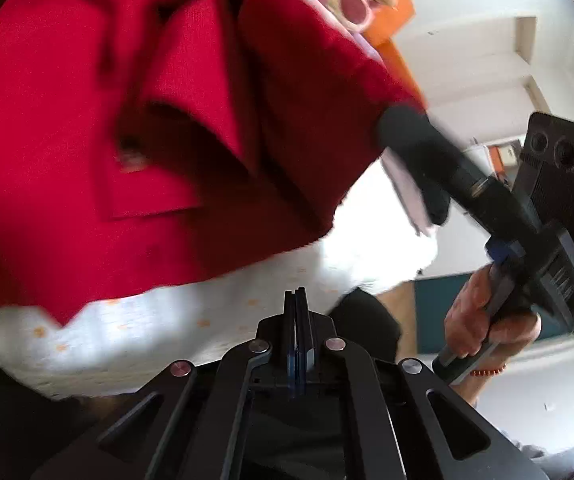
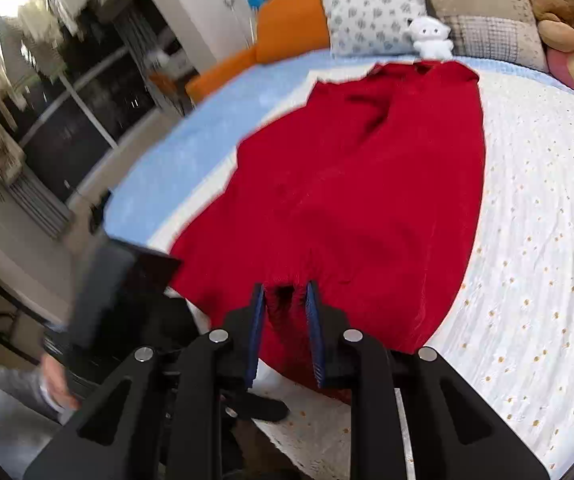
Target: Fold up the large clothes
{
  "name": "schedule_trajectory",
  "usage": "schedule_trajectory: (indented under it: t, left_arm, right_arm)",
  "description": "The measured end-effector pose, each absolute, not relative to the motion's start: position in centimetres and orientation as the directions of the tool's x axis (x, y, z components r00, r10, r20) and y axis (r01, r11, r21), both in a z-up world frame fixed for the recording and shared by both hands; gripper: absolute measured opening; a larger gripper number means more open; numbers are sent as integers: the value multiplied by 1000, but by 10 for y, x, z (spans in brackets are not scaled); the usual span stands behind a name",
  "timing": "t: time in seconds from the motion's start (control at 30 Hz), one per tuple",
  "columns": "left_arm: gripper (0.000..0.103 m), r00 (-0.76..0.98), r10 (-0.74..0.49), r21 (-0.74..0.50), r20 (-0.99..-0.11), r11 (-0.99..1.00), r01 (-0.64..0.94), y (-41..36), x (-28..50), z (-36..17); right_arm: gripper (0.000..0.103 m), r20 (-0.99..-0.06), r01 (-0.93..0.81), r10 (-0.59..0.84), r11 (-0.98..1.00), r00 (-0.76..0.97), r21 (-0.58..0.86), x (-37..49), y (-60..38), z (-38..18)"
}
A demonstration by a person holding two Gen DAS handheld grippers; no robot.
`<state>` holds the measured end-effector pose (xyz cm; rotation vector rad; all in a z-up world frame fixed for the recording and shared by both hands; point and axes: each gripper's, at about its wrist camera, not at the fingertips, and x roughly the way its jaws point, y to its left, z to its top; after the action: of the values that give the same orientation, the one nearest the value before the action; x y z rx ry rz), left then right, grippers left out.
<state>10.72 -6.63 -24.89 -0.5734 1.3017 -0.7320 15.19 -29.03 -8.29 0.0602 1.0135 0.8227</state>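
Note:
A large red garment (image 2: 359, 184) lies spread on the white dotted bedspread (image 2: 535, 240), with a folded flap (image 1: 191, 120) near its middle in the left wrist view. My right gripper (image 2: 285, 296) is shut on a bunched bit of the garment's near edge, and red cloth shows between its blue pads (image 2: 257, 320). The left wrist view shows that gripper (image 1: 401, 128) from the side, pinching the garment's corner, with a hand (image 1: 483, 320) on its handle. My left gripper (image 1: 297, 300) is shut with nothing in it, over bare bedspread just short of the red hem.
Pillows (image 2: 375, 8), a small white plush toy (image 2: 431, 36) and a brown plush toy (image 2: 559, 12) line the bed's far end. An orange headboard cushion (image 2: 287, 20) and a blue sheet (image 2: 191, 152) lie to the left. A window (image 2: 71, 120) is beyond the bed's left side.

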Motion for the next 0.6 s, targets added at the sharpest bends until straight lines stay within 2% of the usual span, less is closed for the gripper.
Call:
schedule_trajectory:
  t: [0.2,0.27,0.3,0.33,0.37,0.4,0.47,0.53,0.6]
  left_arm:
    - [8,151,-708,-705,-689,704,82,-32,102,-266]
    - [12,172,-698,-696,-695,713,78,-25,99,-265]
    - [16,171,-702,-700,-691,710,84,-19,98,-262]
    - [30,181,-697,-694,-694,714,89,-15,97,-258]
    - [38,201,-689,-686,-696,721,96,-12,99,-254]
    - [44,233,-686,-682,-689,723,112,-6,100,-247]
    - [49,280,-662,-659,-695,742,118,8,103,-236]
    - [64,324,-643,-647,-694,754,113,28,108,-225]
    - [70,399,-593,-613,-699,785,92,59,111,-211]
  right_arm:
    - [21,-817,-621,542,714,199,323,143,-248,-126]
    - [28,-831,-632,516,719,209,288,140,-239,-127]
    - [29,-833,-638,509,720,219,272,137,-236,-123]
    - [42,-831,-647,502,720,238,250,134,-233,-116]
    - [64,-821,-653,502,723,273,225,130,-231,-106]
    - [72,-804,-659,508,724,307,206,127,-229,-98]
    - [75,-766,-682,537,708,353,182,120,-218,-76]
    - [73,-735,-696,565,696,376,179,117,-205,-63]
    - [74,-714,-690,576,701,399,180,119,-190,-57]
